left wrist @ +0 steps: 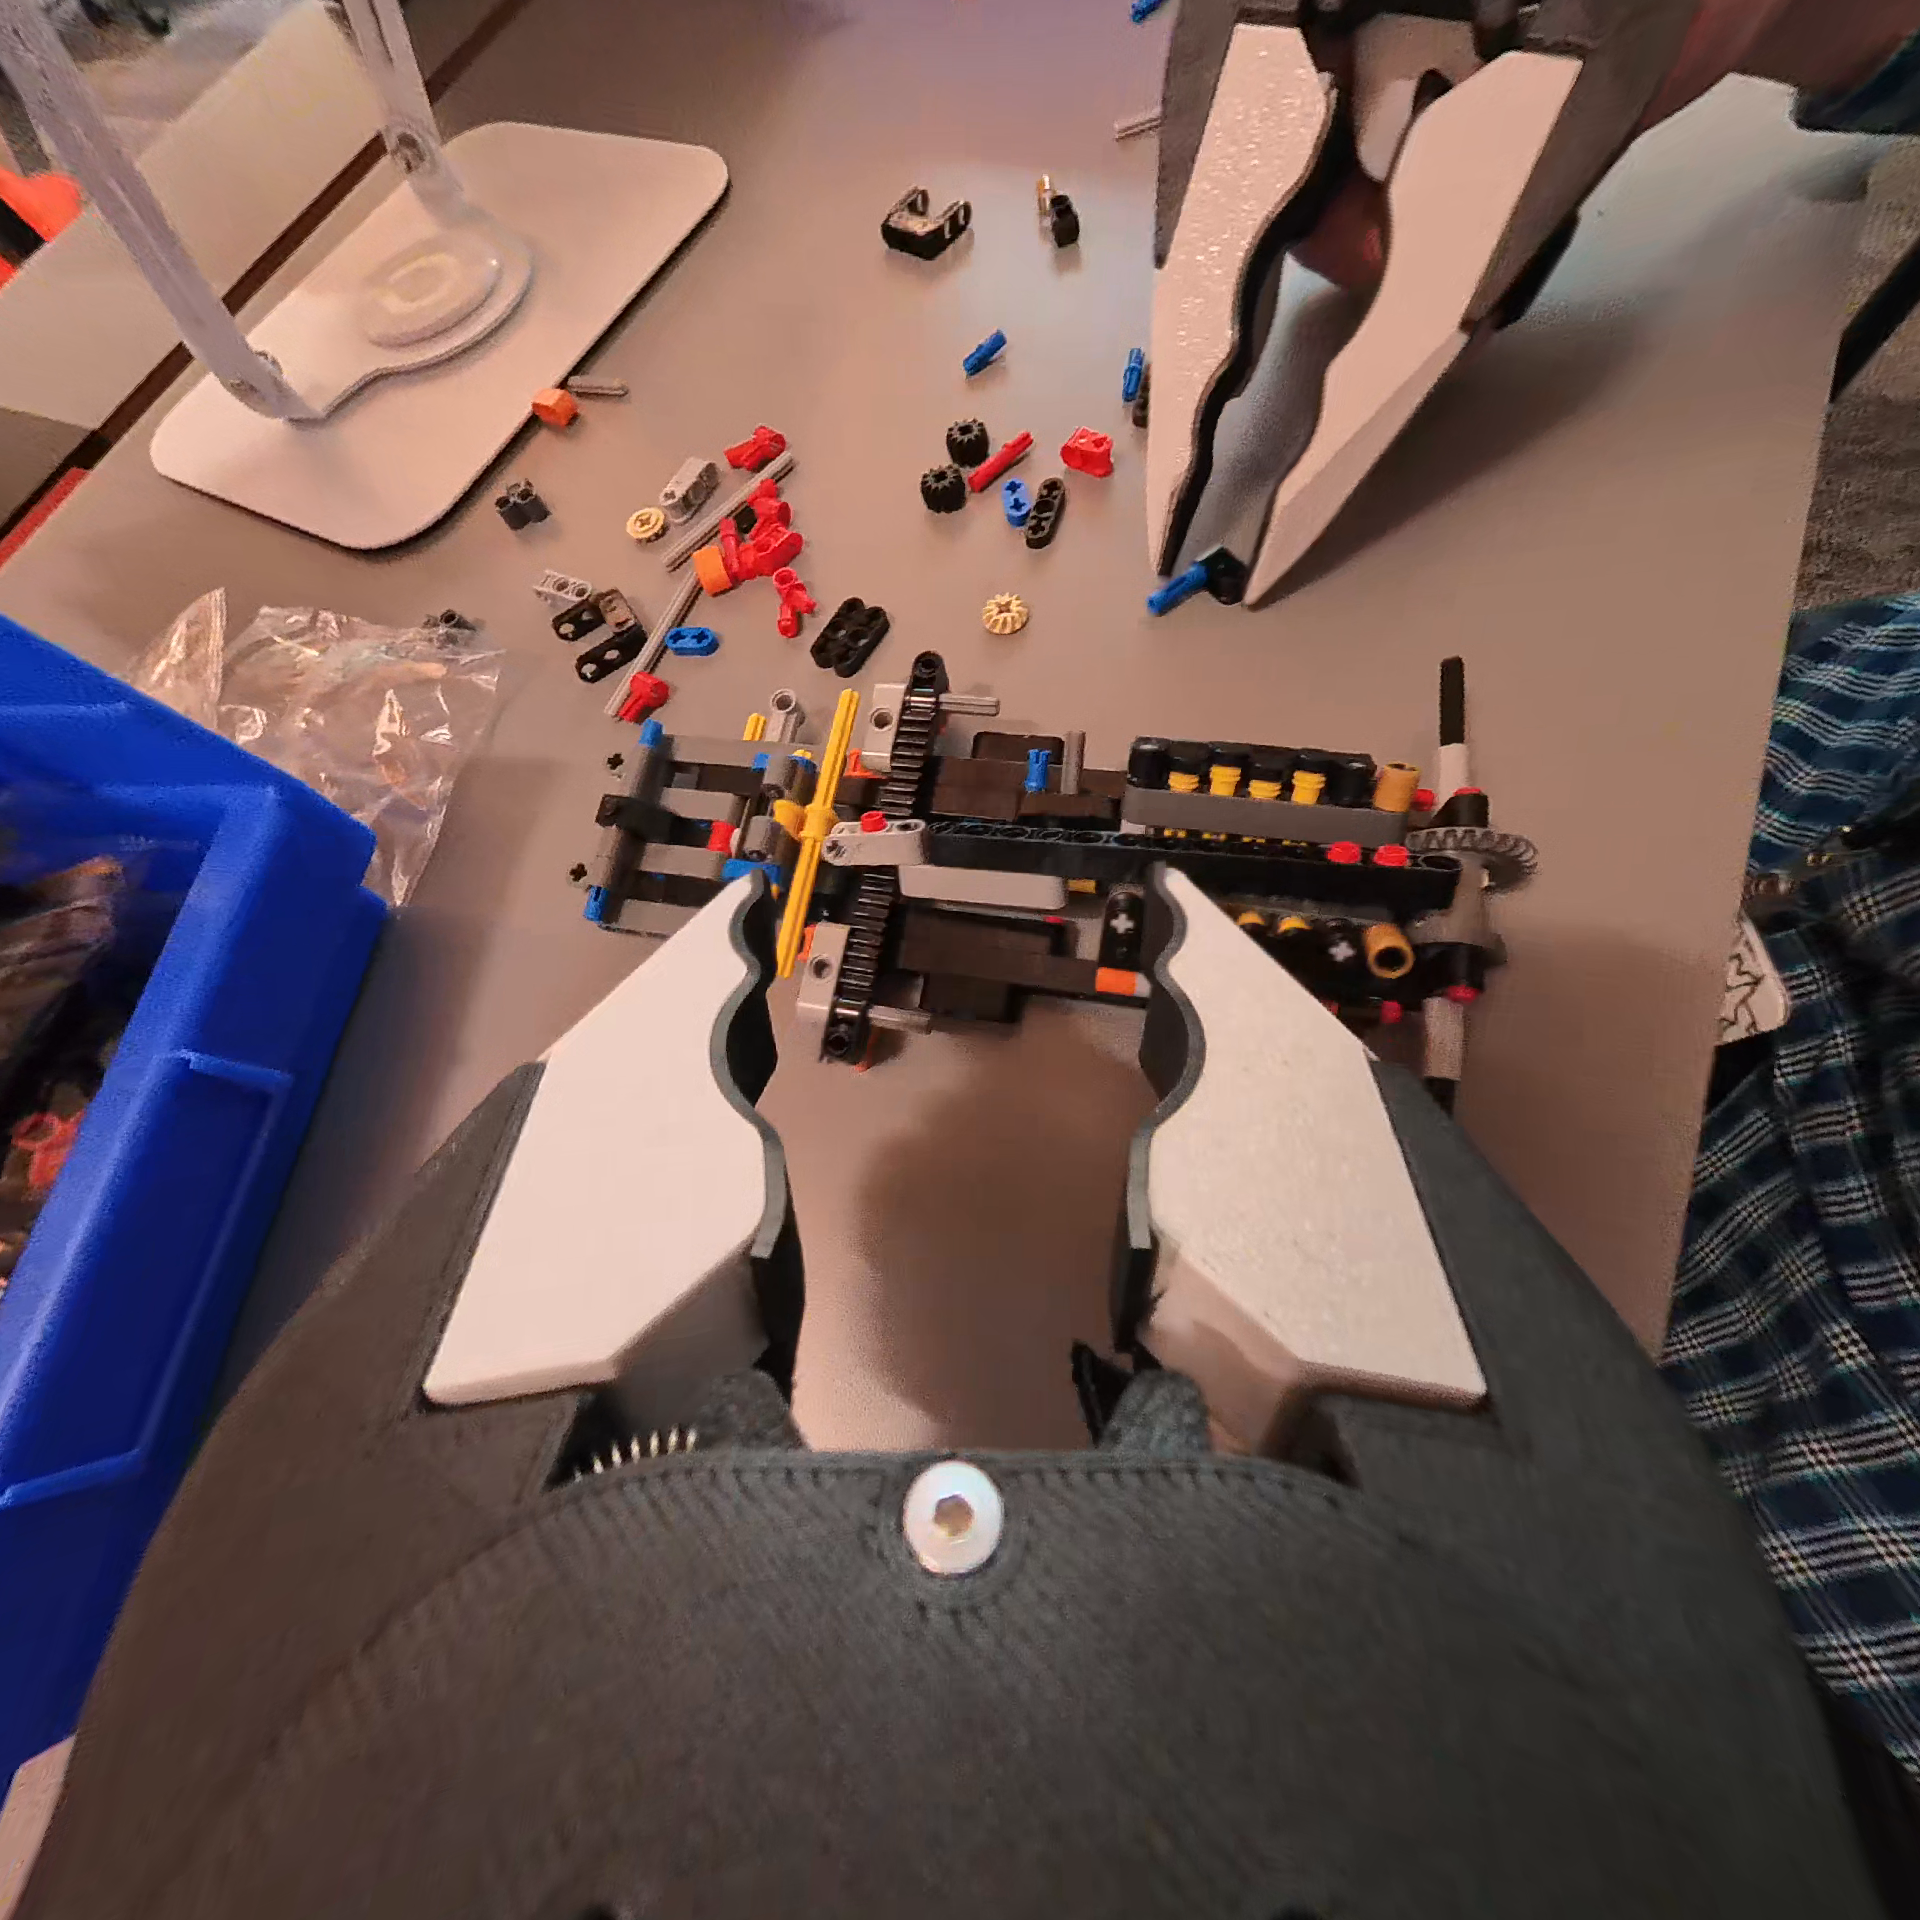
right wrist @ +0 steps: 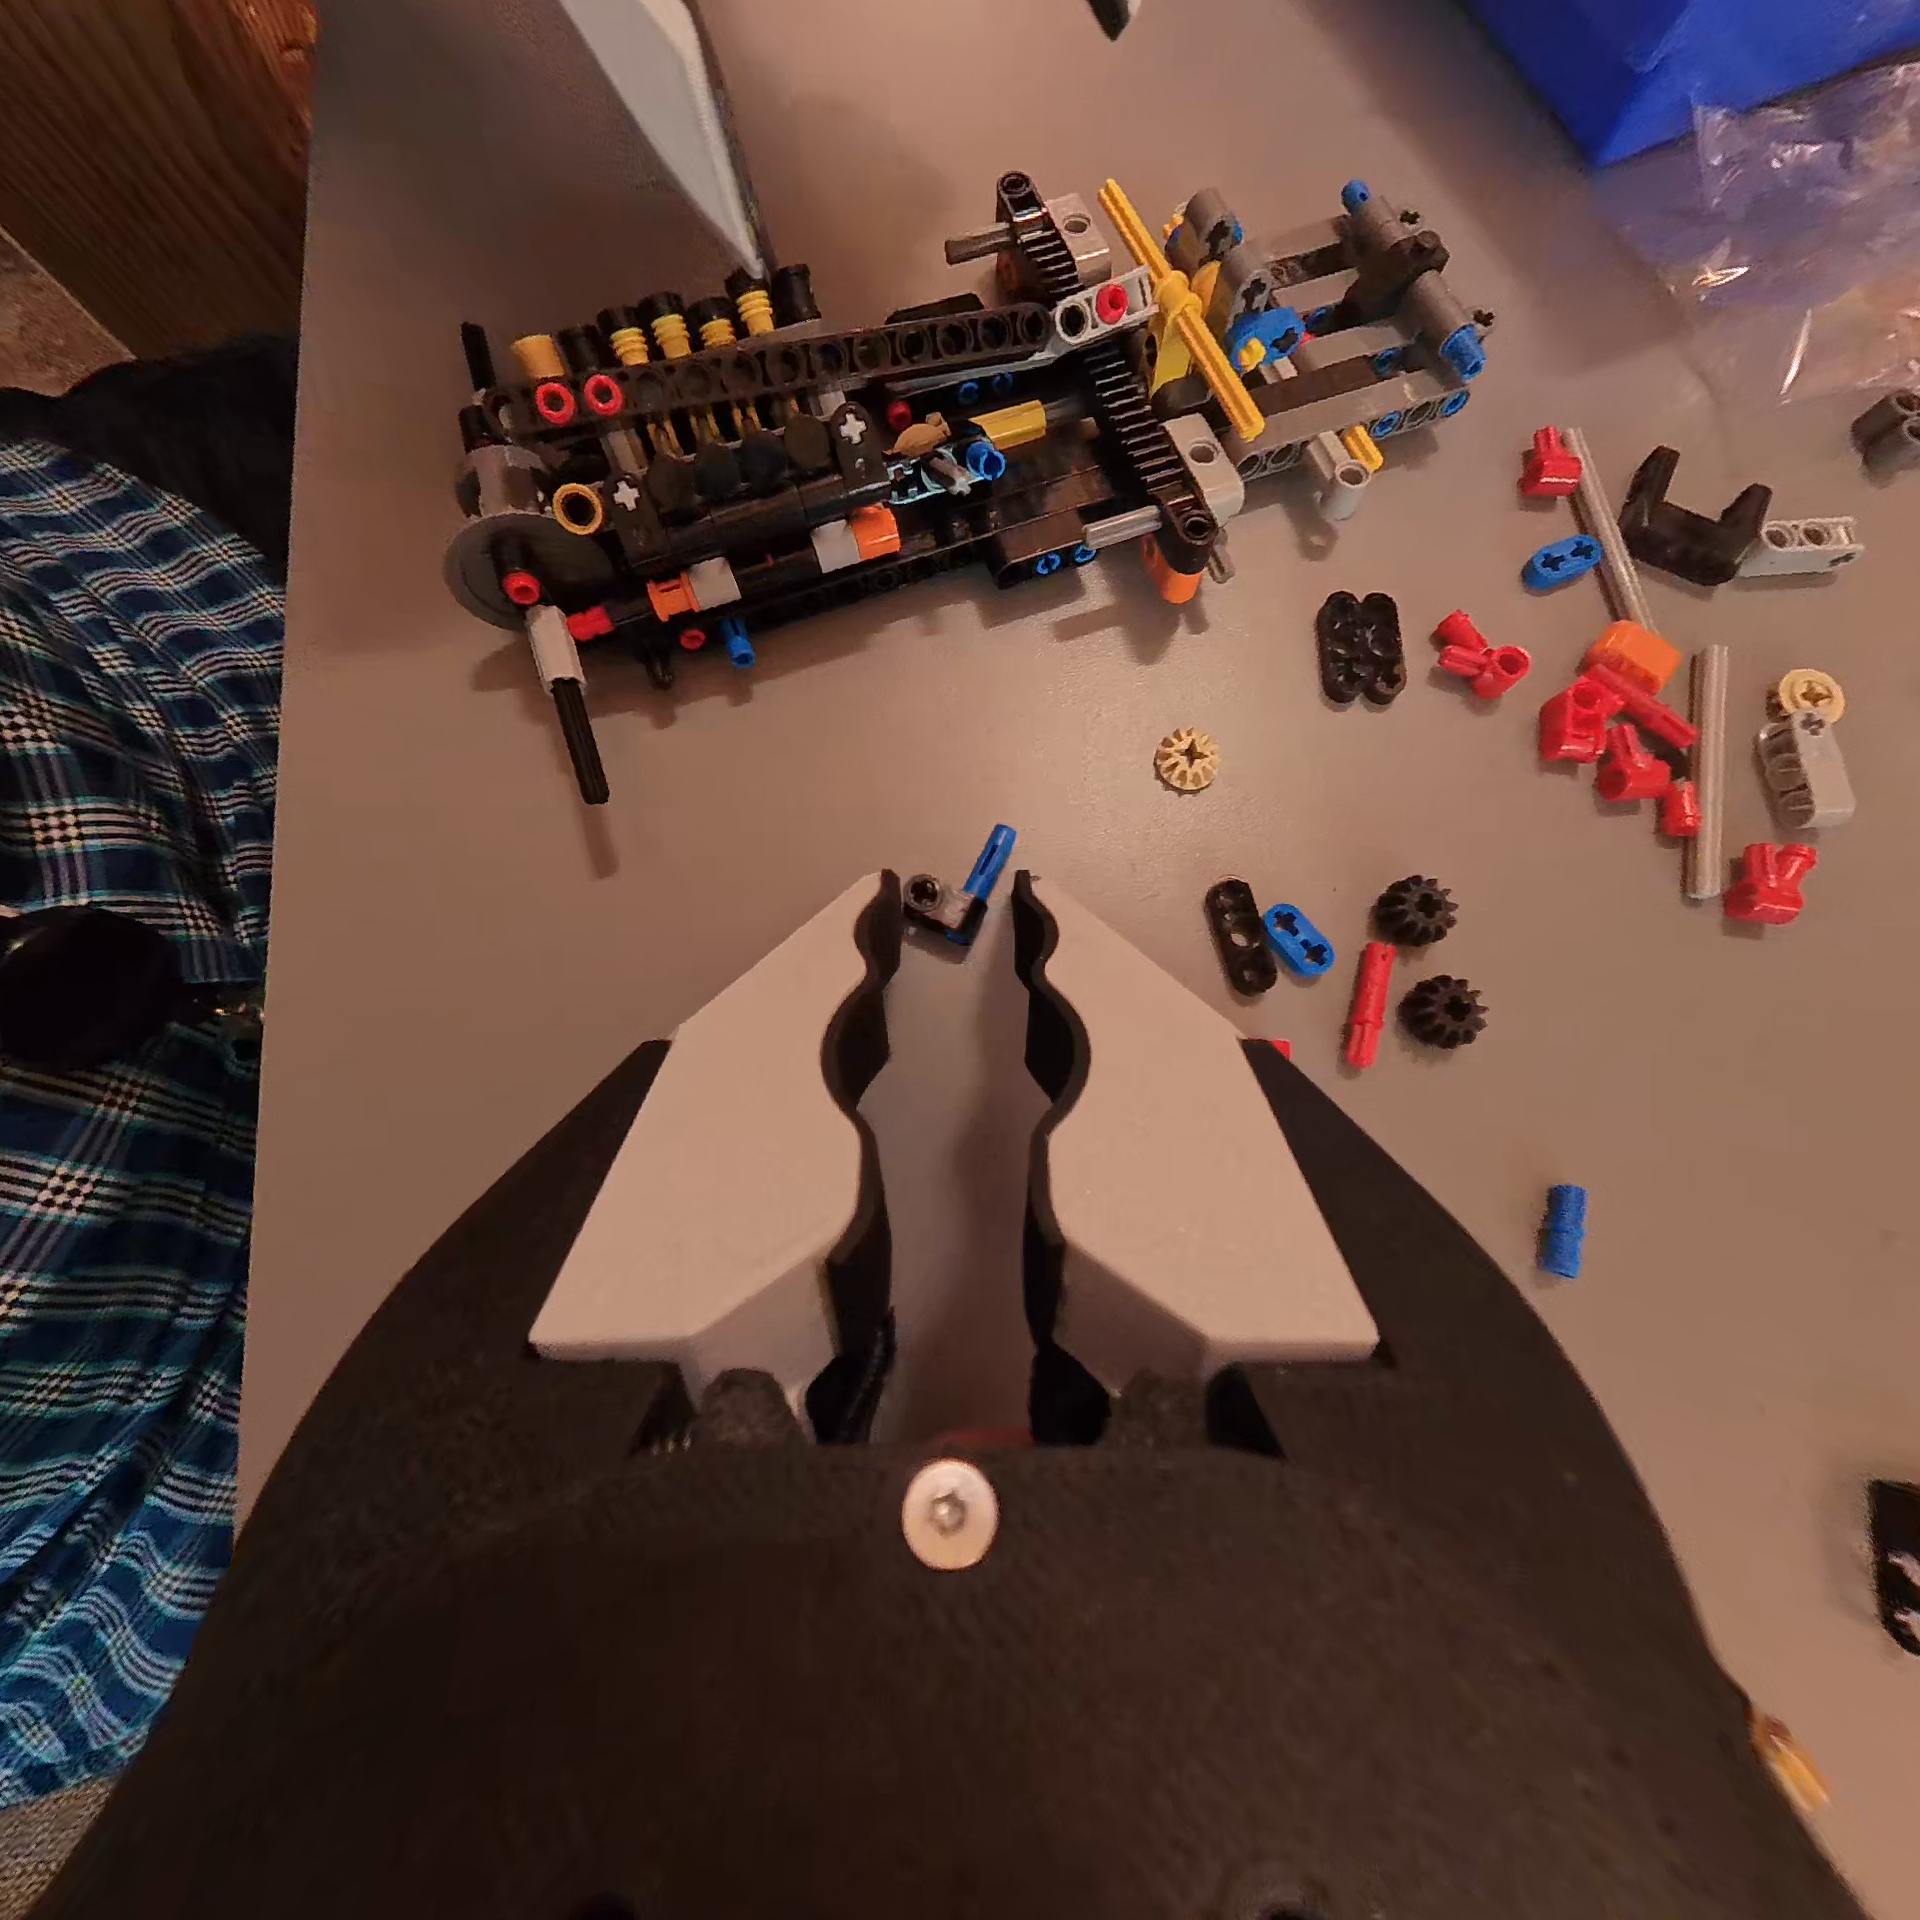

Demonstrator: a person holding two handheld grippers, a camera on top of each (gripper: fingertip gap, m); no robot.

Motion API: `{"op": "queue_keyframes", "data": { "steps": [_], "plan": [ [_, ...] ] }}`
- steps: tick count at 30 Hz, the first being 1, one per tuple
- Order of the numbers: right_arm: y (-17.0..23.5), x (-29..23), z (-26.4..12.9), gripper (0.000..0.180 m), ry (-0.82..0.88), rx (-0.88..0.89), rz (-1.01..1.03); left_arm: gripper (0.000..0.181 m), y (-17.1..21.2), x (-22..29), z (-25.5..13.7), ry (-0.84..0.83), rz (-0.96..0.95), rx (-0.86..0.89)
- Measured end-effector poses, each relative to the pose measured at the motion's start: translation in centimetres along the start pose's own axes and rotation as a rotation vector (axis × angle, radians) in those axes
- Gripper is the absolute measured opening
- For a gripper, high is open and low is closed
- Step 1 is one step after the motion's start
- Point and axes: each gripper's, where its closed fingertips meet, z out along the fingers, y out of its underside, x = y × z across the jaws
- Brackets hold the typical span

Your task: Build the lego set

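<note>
R gripper [right wrist: 951, 883], jaws slightly apart, straddles blue pin w/ black connector [right wrist: 951, 899] mid-frame—pickup step, next squeeze; L gripper [left wrist: 961, 883] wide apart over chassis [left wrist: 1039, 831].

A: Where is the long black-and-grey lego assembly [left wrist: 1049, 847] placed?

B: At mid-frame of the left wrist view, on the grey table [left wrist: 935, 1143]; the blue plastic bin [left wrist: 156, 987] is set at lower left, the crumpled clear bag [left wrist: 332, 696] just above it.

A: And the small black-and-blue pin piece [right wrist: 951, 894]?

B: It is found below the assembly in the right wrist view, with the tan gear [right wrist: 1187, 760] at its upper right.
</note>
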Motion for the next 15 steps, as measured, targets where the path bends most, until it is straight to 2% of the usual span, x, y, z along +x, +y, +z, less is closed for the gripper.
{"op": "queue_keyframes", "data": {
  "steps": [8, 15],
  "plan": [
    [-0.6, -0.1, -0.3, 0.032, -0.034, 0.04, 0.04, 0.07, 0.5, -0.8, 0.4, 0.022, -0.043, 0.003],
    [-2.3, 0.0, -0.1, 0.027, -0.054, 0.089, 0.04, 0.069, 0.7, -1.9, 0.1, 0.052, -0.097, 0.008]
  ]
}}
